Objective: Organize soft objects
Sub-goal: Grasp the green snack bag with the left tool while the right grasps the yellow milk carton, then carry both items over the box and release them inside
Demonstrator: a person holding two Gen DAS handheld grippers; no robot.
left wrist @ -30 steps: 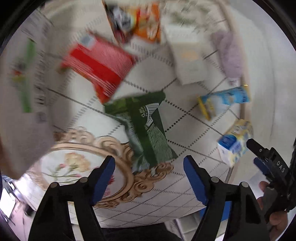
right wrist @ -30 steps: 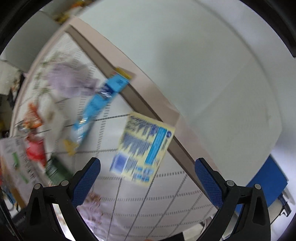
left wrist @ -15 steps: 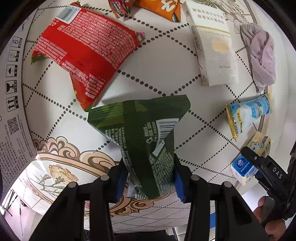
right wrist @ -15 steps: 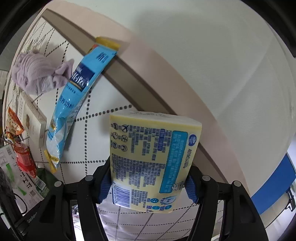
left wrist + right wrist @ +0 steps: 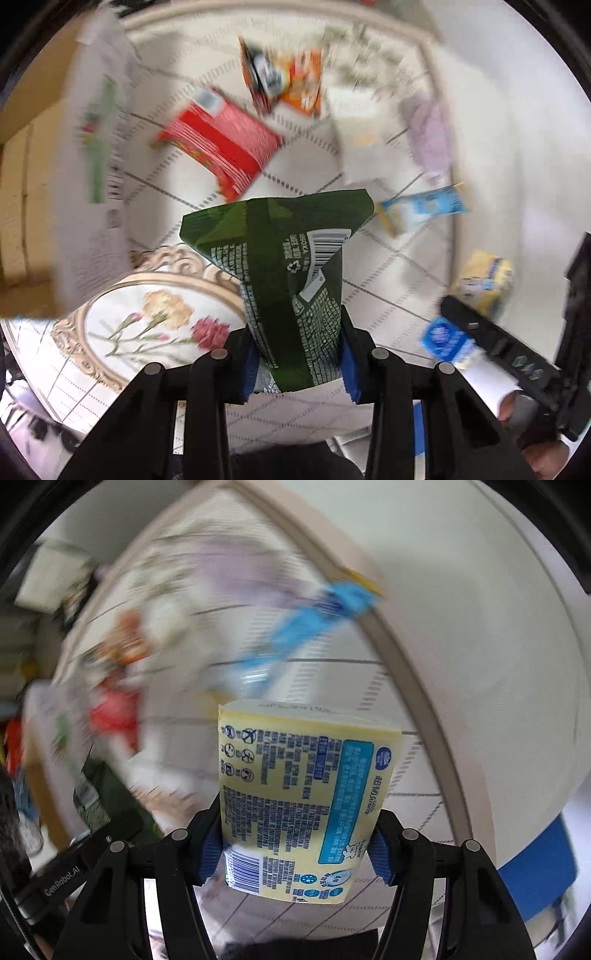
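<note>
Seen from the left wrist camera, a white printed sheet (image 5: 99, 177) lies blurred along the left edge of a patterned cloth (image 5: 177, 206) with dotted diamond lines and a framed flower motif. The left claw (image 5: 299, 363), at centre, has its blue pads clamped on the lower end of a green snack bag (image 5: 291, 273), which stands up between the fingers and looks clear of the cloth; its jaws have just been closing, and the bag's barcode panel faces the lens. Beyond it lie a red packet (image 5: 221, 147) and an orange packet (image 5: 288, 85), both smeared by motion. To their right sit a pale flat pack (image 5: 362, 144) and a lilac cloth bundle (image 5: 432, 136), then a light blue pouch (image 5: 424, 206) near the cloth's right border. At the far right, the yellow tissue pack (image 5: 484, 280) shows beside the black body of the other tool, with a hand (image 5: 532, 413) beneath it.

From the right wrist camera, the green snack bag (image 5: 107, 794) appears low on the left, next to a red blur. At centre the right claw (image 5: 295, 843) grips the yellow tissue pack (image 5: 303, 797) by its lower sides, pads pressed against both edges, printed back toward the lens; its jaws narrowed onto the pack a moment ago. The light blue pouch (image 5: 310, 627) lies behind it, by the cloth's tan border, with white floor (image 5: 480, 627) to the right.
</note>
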